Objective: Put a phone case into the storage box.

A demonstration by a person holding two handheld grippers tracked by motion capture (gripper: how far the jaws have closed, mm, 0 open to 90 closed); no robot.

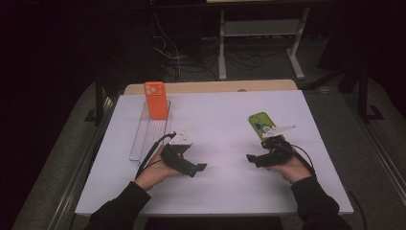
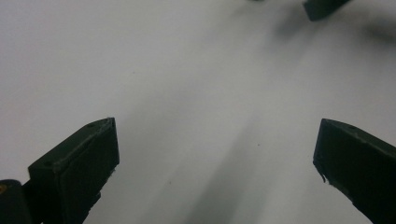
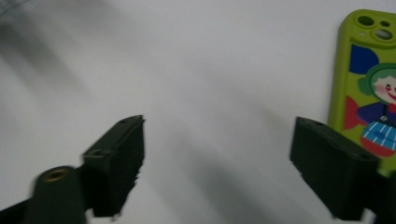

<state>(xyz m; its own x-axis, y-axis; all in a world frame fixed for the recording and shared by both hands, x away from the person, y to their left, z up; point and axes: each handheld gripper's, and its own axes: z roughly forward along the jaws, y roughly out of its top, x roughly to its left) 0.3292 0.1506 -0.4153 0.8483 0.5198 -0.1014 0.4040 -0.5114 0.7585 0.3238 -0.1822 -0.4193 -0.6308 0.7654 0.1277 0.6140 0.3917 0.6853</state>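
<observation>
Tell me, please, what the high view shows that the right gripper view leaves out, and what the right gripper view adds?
High view alone: an orange phone case standing at the far end of a clear tray, the left gripper and both hands. Right gripper view alone: close detail of the green phone case, a cartoon clown figure under its camera cutouts, and the right gripper with jaws wide apart over bare table. Shared: the green phone case lying flat on the white table.

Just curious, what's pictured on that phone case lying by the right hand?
A clown figure on the lime-green phone case, clearest in the right gripper view.
</observation>
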